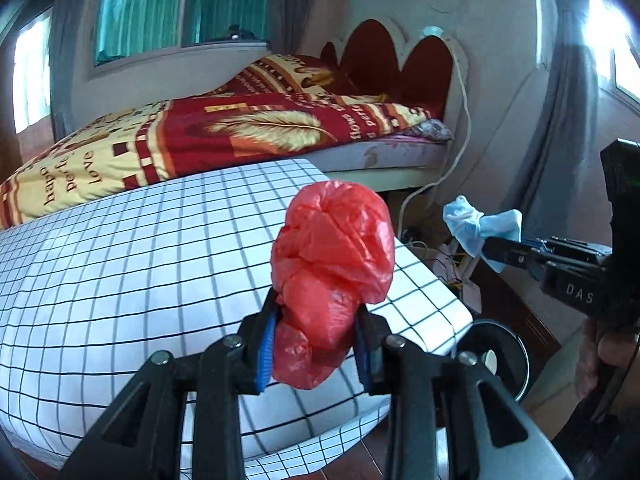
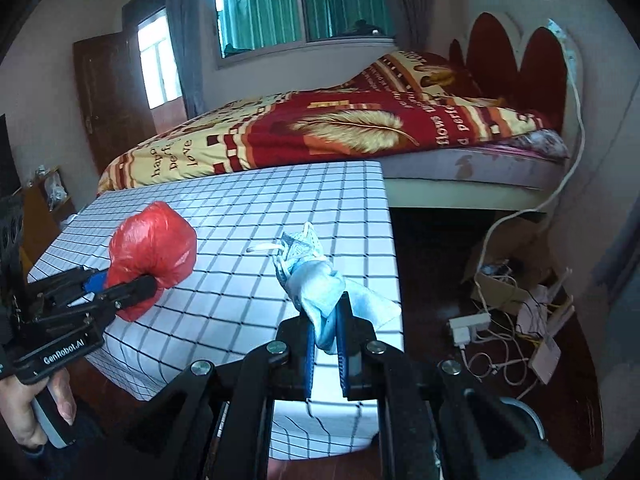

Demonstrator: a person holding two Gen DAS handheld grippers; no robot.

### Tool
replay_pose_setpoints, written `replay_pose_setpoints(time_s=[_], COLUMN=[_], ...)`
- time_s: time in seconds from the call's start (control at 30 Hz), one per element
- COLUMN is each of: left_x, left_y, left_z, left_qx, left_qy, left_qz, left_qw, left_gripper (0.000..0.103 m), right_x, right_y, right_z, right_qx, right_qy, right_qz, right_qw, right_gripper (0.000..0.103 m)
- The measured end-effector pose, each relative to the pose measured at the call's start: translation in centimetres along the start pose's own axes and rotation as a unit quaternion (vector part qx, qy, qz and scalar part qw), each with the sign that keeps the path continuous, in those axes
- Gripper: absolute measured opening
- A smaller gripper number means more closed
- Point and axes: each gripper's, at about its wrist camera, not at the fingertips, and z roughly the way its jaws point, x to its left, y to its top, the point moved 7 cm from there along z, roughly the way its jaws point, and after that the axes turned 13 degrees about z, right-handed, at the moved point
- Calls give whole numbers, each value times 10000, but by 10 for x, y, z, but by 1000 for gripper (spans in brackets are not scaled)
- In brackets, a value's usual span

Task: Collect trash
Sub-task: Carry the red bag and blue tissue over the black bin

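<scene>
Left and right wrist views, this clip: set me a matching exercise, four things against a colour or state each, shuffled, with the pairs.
Things:
1. crumpled plastic bag
2. face mask
3. table cover
4. bed quilt

Colour or state:
A. white with a black grid
B. red, clamped in the left tool
C. red and yellow, feather print
D. pale blue, clamped in the right tool

Pairs: 1-B, 2-D, 3-A, 4-C

Daylight enters through the window (image 2: pixel 300 4) and side openings, which glare white. Interior illumination is moderate and even, with soft shadows. Both views show strong fisheye bending and dark vignetted corners. The bed (image 1: pixel 208 128) remains reasonably sharp.
</scene>
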Motion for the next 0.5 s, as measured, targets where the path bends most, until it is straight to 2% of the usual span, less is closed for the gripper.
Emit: replay_pose_setpoints(time_s=[0.5], left_x=[-91], left_y=[12], left_z=[20], left_qx=[25], left_qy=[-580], left_qz=[637], left_qw=[9963], left_gripper=[34], right_x=[-100], right_y=[-29], right_z=[-33], right_qx=[-70], right_qy=[-545], right_qz=[611], right_qw=[9966], right_gripper=[10])
